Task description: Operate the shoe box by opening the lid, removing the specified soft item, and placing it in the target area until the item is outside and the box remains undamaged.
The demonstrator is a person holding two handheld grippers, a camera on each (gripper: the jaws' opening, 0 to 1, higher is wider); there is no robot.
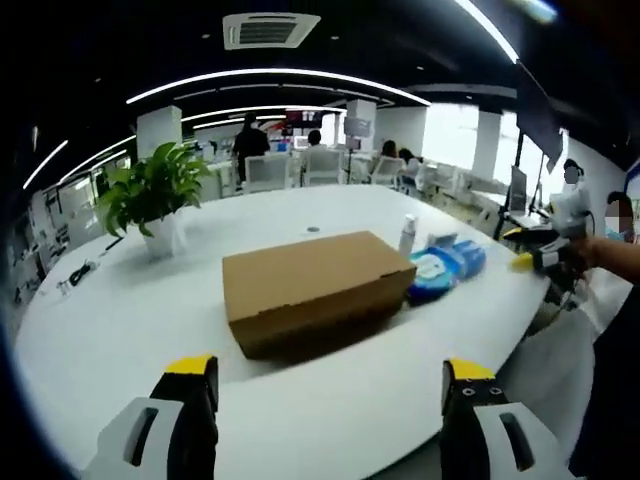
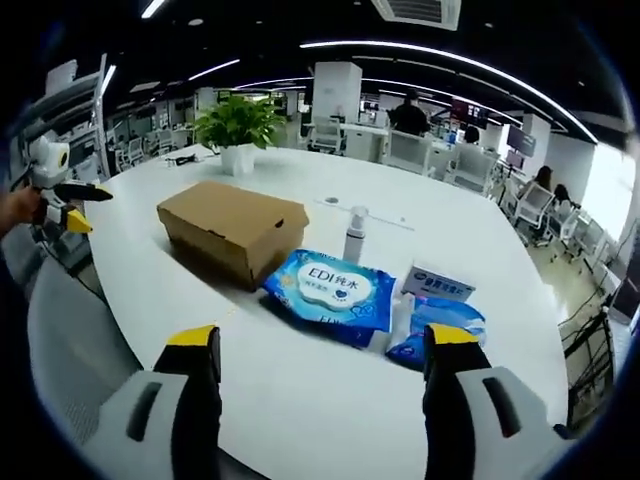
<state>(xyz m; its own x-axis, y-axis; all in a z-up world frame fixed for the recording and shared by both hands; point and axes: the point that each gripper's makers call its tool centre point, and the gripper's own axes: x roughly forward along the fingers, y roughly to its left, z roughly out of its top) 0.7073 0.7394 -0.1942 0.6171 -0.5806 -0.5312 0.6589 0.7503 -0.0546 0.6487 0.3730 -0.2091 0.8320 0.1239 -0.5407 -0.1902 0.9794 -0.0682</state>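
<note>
A brown cardboard shoe box (image 1: pixel 310 285) lies with its lid shut in the middle of a white table (image 1: pixel 110 330); its contents are hidden. My left gripper (image 1: pixel 328 375) hovers open above the table's near edge, well short of the box, with nothing between its jaws. In the right gripper view the same box (image 2: pixel 232 228) sits to the left of centre. My right gripper (image 2: pixel 322 340) is open and empty over the table (image 2: pixel 300 420), apart from everything. The right gripper (image 1: pixel 545 255) also appears off the table's right side, and the left gripper (image 2: pixel 68 205) off its left side.
Beside the box lie a blue wipes pack (image 2: pixel 333 290), a second blue pack (image 2: pixel 437 330), a small white carton (image 2: pixel 437 287) and a spray bottle (image 2: pixel 354 235). A potted plant (image 1: pixel 150 190) stands at the far side. Chairs, desks and people are behind.
</note>
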